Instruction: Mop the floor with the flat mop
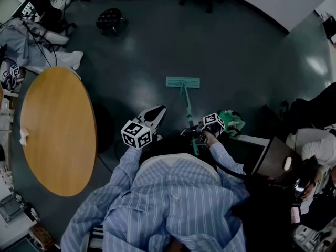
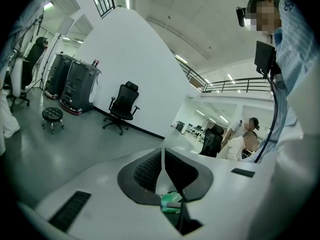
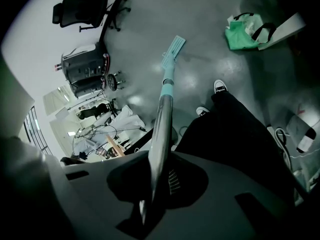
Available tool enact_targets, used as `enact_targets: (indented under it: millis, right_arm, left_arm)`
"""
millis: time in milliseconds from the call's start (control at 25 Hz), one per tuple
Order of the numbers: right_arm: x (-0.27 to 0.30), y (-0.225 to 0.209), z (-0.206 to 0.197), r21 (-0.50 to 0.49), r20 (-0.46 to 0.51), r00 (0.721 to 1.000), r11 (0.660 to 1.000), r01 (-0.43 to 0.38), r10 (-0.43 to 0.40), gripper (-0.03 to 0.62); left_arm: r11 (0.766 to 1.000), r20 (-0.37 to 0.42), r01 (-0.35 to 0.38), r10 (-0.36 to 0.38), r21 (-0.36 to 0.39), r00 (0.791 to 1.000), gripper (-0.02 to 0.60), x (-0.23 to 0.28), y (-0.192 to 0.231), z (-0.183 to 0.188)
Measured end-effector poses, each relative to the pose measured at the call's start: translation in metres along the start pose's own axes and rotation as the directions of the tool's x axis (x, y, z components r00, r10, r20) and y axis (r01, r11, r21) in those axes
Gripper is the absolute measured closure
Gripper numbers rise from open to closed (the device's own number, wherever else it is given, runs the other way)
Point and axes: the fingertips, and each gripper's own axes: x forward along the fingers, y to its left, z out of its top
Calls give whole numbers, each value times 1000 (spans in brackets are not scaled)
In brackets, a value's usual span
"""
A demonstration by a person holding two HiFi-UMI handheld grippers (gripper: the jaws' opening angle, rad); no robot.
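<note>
The flat mop has a teal head (image 1: 182, 82) lying flat on the dark floor ahead of me, and a thin handle (image 1: 187, 109) that slopes back to my right hand. My right gripper (image 1: 202, 133) is shut on that handle. In the right gripper view the handle (image 3: 162, 109) runs up out of the right gripper (image 3: 159, 159) to the mop head (image 3: 175, 45). My left gripper (image 1: 155, 114) hangs left of the handle, apart from it. In its own view the left gripper (image 2: 162, 161) points out into the room with its pads together and nothing between them. A small green piece (image 2: 170, 202) shows at the jaws' root.
A round wooden table (image 1: 58, 130) stands close on my left. A green bag (image 1: 231, 121) lies on the floor at my right beside a seated person (image 1: 315, 146). A black stool (image 1: 109, 20) and cluttered cables sit at the far left. An office chair (image 2: 122, 106) stands by the white wall.
</note>
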Motion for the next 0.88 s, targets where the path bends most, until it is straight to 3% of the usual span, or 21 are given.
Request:
enact_targets:
  millis: [320, 560, 880]
  right_arm:
    - [-11, 9, 23, -15, -9, 1000, 1000, 2, -3, 535]
    - [-9, 20, 42, -24, -13, 1000, 1000, -2, 2, 534]
    - [-6, 62, 89, -45, -16, 1000, 999, 6, -7, 534]
  left_arm:
    - [1000, 70, -12, 12, -4, 997, 556, 23, -9, 20]
    - [999, 42, -14, 13, 29, 999, 556, 37, -4, 16]
    - [1000, 42, -23, 22, 20, 999, 555, 63, 49, 47]
